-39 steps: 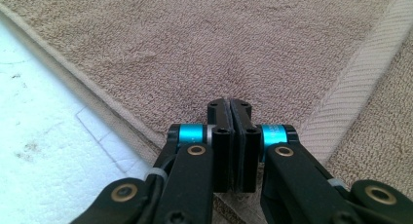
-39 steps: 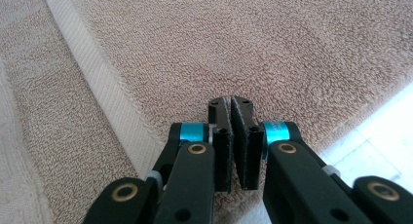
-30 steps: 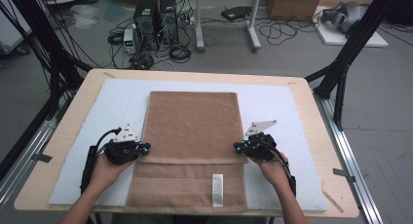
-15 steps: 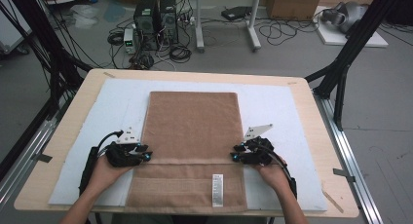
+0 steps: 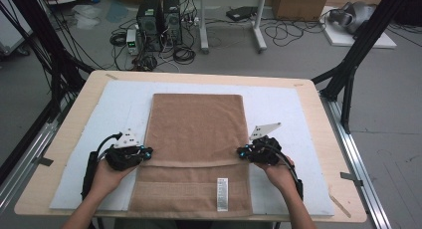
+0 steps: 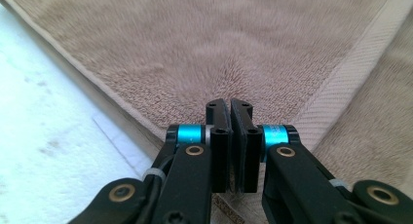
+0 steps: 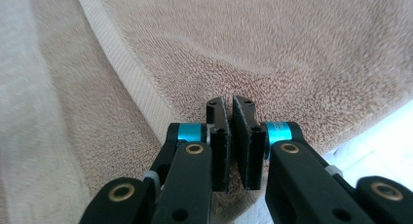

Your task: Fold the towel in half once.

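One brown terry towel (image 5: pixel 196 139) lies flat on one white foam mat (image 5: pixel 283 109), which covers one light wooden table (image 5: pixel 326 134). The towel's near end is folded over onto itself, and one white label (image 5: pixel 222 194) shows on the strip nearest the person. Two hand-held grippers, two hands.

The left hand (image 5: pixel 104 174) comes in from the near edge of the table, forearm angled inward, and holds the left black two-jaw gripper (image 5: pixel 147 152) low and level at the towel's left edge, at the fold corner. The right hand (image 5: pixel 278 171) mirrors it and holds the right black two-jaw gripper (image 5: pixel 241 153) at the towel's right edge, at the other fold corner. Each gripper carries a grey three-cornered plate on top (tilted up, away from the towel).

The left gripper's jaws have just been closing; in the left gripper view (image 6: pixel 230 136) the pads stand together, cloth at their base, hem just beside. Whether cloth is pinched I cannot tell. The right gripper view (image 7: pixel 231 139) shows likewise: jaws just closed to a thin slit, over the towel's pile.
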The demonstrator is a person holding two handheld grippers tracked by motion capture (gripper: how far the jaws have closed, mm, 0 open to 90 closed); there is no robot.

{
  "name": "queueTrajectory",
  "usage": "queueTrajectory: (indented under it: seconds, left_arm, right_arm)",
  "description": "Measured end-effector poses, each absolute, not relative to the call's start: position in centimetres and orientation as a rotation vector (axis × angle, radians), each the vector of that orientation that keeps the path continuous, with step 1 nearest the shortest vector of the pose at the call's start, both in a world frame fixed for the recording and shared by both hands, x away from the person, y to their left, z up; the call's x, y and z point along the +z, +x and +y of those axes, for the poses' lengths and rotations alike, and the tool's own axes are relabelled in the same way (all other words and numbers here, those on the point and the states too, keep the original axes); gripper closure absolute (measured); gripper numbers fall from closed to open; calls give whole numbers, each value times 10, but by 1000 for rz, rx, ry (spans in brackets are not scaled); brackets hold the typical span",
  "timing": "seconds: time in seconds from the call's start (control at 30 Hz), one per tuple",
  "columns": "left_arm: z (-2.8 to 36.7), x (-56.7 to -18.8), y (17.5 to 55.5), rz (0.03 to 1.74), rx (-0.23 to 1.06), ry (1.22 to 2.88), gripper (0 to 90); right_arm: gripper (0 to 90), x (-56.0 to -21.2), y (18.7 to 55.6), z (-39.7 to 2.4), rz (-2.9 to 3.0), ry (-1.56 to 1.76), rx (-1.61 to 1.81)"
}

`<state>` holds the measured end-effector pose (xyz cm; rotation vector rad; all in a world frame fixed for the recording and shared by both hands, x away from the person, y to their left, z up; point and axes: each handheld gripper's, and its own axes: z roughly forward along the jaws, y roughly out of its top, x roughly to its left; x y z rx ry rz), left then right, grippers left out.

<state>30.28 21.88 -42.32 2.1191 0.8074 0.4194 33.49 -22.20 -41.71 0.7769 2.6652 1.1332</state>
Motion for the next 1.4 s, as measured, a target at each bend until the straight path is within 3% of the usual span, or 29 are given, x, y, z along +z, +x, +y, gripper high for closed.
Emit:
queueTrajectory:
  seconds: [0.37, 0.6, 0.67, 0.7, 0.73, 0.77, 0.87, 0.9, 0.97, 1.13, 1.3, 1.4]
  left_arm:
    - [231, -388, 285, 764, 459, 2055, 869]
    - [233, -370, 240, 700, 455, 2035, 872]
    - [230, -373, 222, 654, 441, 2047, 854]
    - [229, -375, 217, 668, 420, 2036, 764]
    - [227, -376, 213, 656, 387, 2023, 708]
    - [223, -379, 211, 648, 433, 2015, 716]
    - [211, -381, 231, 668, 329, 1921, 698]
    - [204, -382, 239, 646, 357, 1973, 698]
    - [199, -386, 251, 642, 389, 2065, 633]
    - [210, -412, 259, 671, 429, 2071, 536]
    - [220, -425, 250, 661, 421, 2113, 532]
    - [221, -433, 249, 680, 408, 2148, 575]
  right_arm:
    - [856, -382, 322, -222, 2608, 699, 1263]
    - [856, -359, 280, -226, 2640, 592, 1354]
    - [815, -355, 262, -227, 2656, 551, 1395]
    - [698, -356, 257, -228, 2662, 553, 1415]
    - [687, -357, 254, -228, 2658, 586, 1447]
    - [685, -360, 252, -228, 2679, 571, 1457]
    - [645, -371, 262, -226, 2707, 609, 1371]
    - [649, -373, 268, -225, 2682, 654, 1531]
    - [597, -374, 273, -219, 2670, 618, 1428]
    - [541, -400, 296, -229, 2619, 702, 1379]
    - [532, -426, 297, -230, 2661, 724, 1366]
    - [533, -432, 287, -224, 2687, 705, 1307]
